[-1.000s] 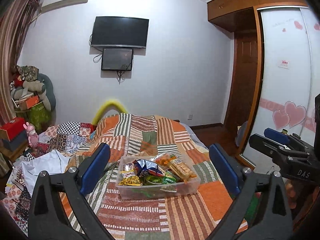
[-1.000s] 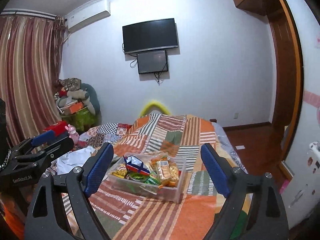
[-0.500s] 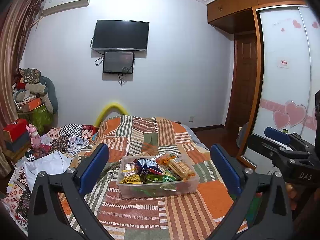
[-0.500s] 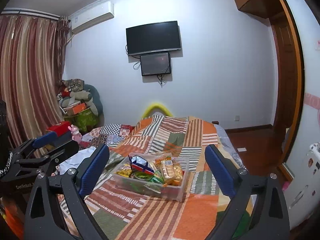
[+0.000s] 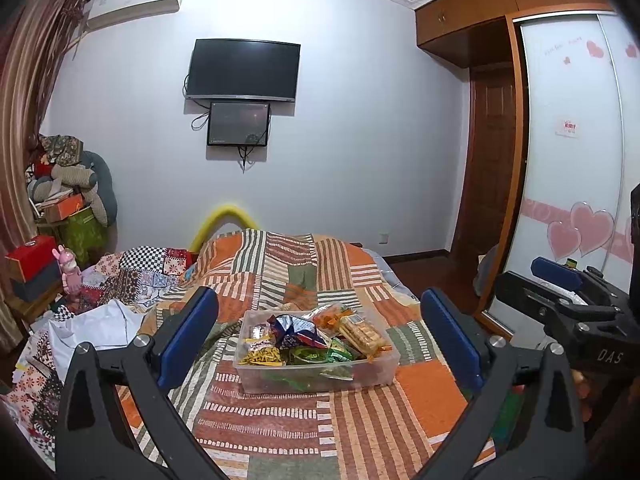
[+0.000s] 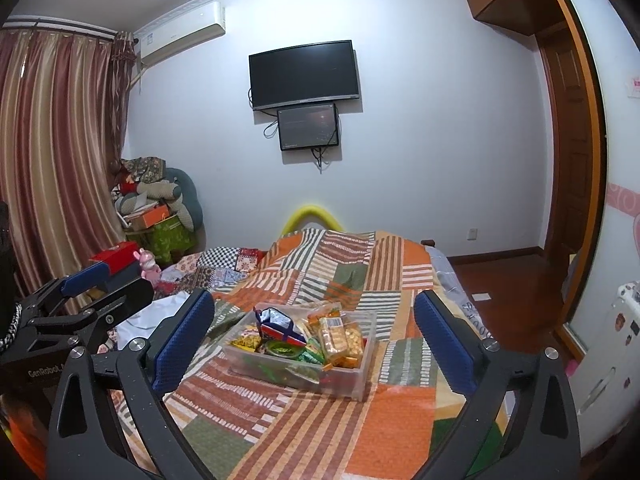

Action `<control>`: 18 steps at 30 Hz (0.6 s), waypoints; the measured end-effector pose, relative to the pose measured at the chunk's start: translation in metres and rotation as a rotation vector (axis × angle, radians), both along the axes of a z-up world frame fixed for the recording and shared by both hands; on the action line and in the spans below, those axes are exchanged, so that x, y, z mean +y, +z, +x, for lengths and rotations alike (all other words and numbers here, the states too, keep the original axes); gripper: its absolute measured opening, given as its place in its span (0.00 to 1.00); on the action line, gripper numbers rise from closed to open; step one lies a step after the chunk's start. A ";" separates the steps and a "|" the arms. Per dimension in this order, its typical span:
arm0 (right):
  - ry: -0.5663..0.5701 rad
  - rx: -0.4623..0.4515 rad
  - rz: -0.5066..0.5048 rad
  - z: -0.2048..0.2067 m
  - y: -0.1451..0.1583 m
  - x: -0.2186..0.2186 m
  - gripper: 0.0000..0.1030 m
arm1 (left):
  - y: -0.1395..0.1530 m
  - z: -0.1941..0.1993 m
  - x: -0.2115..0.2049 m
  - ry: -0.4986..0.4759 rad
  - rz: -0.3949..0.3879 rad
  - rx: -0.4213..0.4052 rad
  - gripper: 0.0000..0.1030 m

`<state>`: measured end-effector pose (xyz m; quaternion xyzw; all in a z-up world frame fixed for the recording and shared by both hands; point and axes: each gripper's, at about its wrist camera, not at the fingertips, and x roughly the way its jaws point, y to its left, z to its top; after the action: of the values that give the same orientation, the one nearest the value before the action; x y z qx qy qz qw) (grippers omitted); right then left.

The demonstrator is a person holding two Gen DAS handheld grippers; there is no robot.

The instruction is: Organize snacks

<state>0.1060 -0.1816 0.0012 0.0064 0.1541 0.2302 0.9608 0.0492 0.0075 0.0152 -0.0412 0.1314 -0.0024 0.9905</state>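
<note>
Blue-padded and black-framed, the left hand-held gripper (image 5: pixel 319 332) is held a little nose-down over the near end of the bed (image 5: pixel 360 412), its jaws spread wide with nothing between the pads. The right hand-held gripper (image 6: pixel 314 330) sits beside it at much the same tilt; its jaws are opening, already wide, and they grip nothing. Each shows at the edge of the other's view. Ahead of both, on the orange, green and white patchwork quilt (image 6: pixel 400 432), rests a clear plastic bin (image 5: pixel 320 376) without a lid. It holds the snacks (image 6: pixel 312 336): a blue and red crinkled bag (image 5: pixel 294 330), a clear pack of pale biscuits (image 6: pixel 338 336), a packet of yellow strips (image 5: pixel 262 356), and green wrappers (image 5: pixel 316 354) piled loosely above the rim.
</note>
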 end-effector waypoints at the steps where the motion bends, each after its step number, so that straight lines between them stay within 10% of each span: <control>1: -0.001 0.000 0.000 0.000 0.000 0.000 0.98 | 0.000 0.000 0.000 0.002 0.000 0.000 0.99; 18: -0.024 -0.001 0.008 0.000 0.000 -0.004 1.00 | -0.003 0.000 0.003 -0.007 -0.027 0.006 0.99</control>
<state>0.1062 -0.1854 0.0014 0.0122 0.1524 0.2191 0.9636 0.0492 0.0100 0.0117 -0.0539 0.1344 -0.0074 0.9894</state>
